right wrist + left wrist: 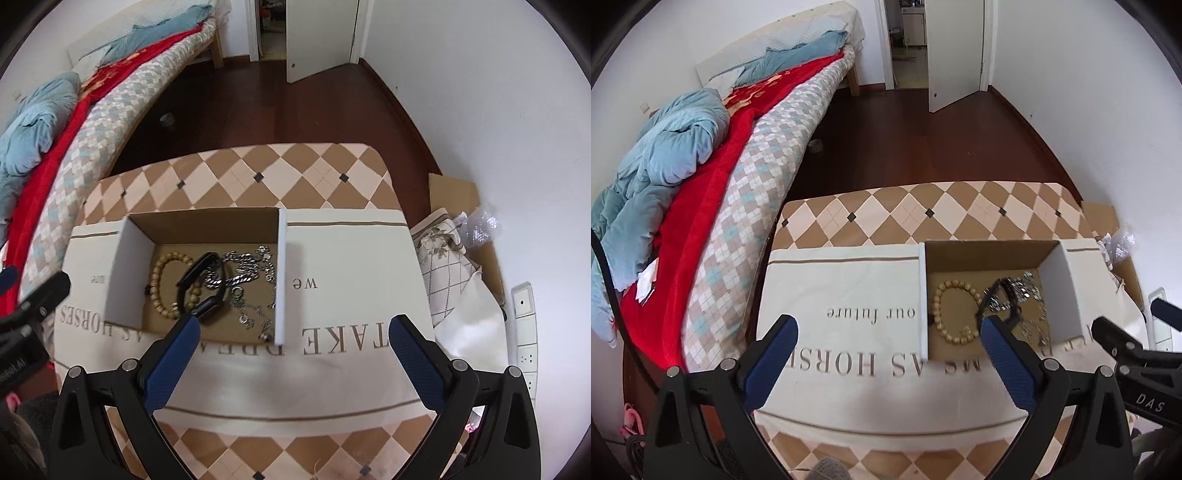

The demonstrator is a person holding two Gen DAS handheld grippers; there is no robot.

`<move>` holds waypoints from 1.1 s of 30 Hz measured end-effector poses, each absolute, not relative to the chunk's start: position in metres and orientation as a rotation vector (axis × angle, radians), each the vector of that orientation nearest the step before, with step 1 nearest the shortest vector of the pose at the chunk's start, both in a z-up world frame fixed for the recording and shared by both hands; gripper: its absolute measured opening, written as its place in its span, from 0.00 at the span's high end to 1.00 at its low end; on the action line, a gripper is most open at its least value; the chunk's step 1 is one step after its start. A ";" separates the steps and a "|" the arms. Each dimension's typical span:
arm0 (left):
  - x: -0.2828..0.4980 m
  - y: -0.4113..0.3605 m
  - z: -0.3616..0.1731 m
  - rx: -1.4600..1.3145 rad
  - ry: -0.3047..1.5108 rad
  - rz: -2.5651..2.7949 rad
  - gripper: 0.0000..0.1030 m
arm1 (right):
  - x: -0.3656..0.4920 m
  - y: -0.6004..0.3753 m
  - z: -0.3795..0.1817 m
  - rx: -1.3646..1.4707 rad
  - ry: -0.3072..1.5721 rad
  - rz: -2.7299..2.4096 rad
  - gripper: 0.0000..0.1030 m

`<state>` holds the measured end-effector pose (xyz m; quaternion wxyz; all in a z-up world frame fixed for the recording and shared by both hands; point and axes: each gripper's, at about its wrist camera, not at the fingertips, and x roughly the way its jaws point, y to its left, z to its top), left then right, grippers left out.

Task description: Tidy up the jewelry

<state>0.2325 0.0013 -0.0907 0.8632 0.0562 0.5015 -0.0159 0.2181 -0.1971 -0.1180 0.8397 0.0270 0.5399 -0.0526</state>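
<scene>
An open cardboard box (1067, 291) (127, 266) stands on a cream printed cloth (846, 291) (351, 266). Inside lie a wooden bead bracelet (940, 295) (157, 273), a black band (201, 271) (1004, 317) and tangled silver chains (251, 280) (1027, 291). My left gripper (888, 326) is open and empty above the cloth, left of the box. My right gripper (295, 325) is open and empty above the box's front right corner. The right gripper's body shows at the right of the left wrist view (1126, 347).
The cloth lies on a table with a diamond-check cover (923, 210) (258, 173). A bed with red and blue bedding (701, 177) stands left. Cardboard, patterned fabric and bubble wrap (454, 251) lie right, by the wall. Dark wood floor (905, 140) lies beyond.
</scene>
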 end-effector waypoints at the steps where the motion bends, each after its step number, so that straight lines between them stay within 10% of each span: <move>1: 0.225 0.001 -0.085 0.118 1.042 -0.034 0.02 | 0.214 -0.196 -0.113 0.058 1.132 -0.110 0.00; 33: 0.038 0.020 0.104 -0.035 0.858 -0.070 0.02 | -0.005 -0.187 0.111 0.042 0.813 -0.092 0.00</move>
